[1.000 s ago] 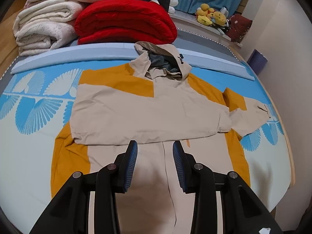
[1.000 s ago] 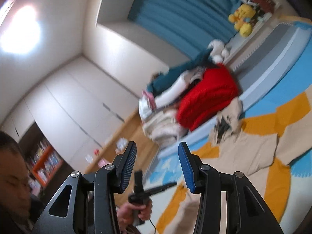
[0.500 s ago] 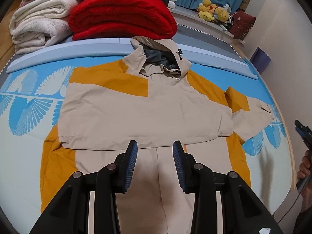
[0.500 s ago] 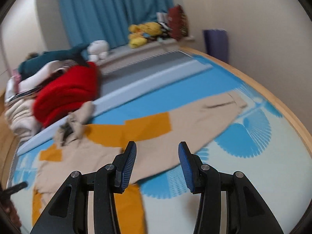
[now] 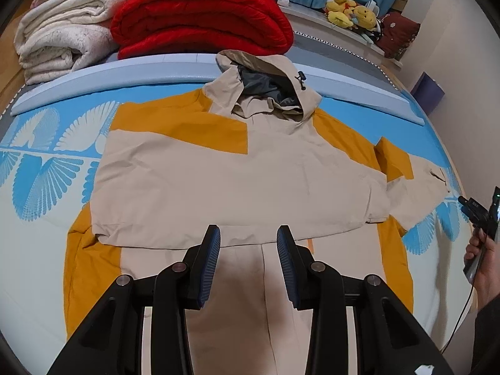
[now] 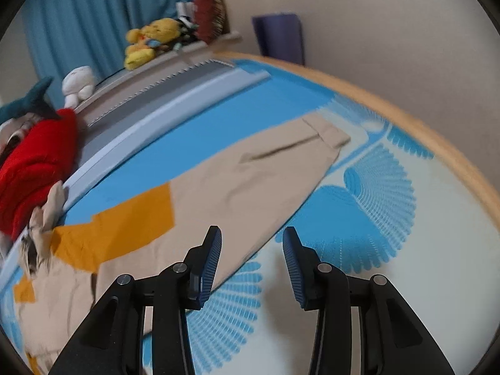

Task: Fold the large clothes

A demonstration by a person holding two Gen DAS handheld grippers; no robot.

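Beige and mustard panels make up the hooded jacket (image 5: 237,168), which lies spread flat on the bed sheet (image 5: 37,168), a blue and white sheet printed with fan shapes. In the left wrist view one sleeve is folded across the chest, and the hood (image 5: 265,90) points toward a folded red blanket (image 5: 200,15) and a stack of cream blankets (image 5: 62,40) at the far end. The left gripper (image 5: 248,243) hangs above the lower front of the jacket with its jaws apart and nothing between them. At the right edge, the person's right hand (image 5: 482,259) holds a black handle beside the other sleeve's cuff.

The right wrist view is tilted and somewhat blurred. The right gripper (image 6: 251,243) is likewise spread open and empty, hovering over the outstretched sleeve (image 6: 250,178), whose cuff reaches toward the wooden bed edge (image 6: 437,134). Its left finger seems to sit over the sleeve's near edge, though whether it touches the cloth is unclear. Yellow plush toys (image 6: 153,40) sit on a ledge before a blue curtain (image 6: 93,9).
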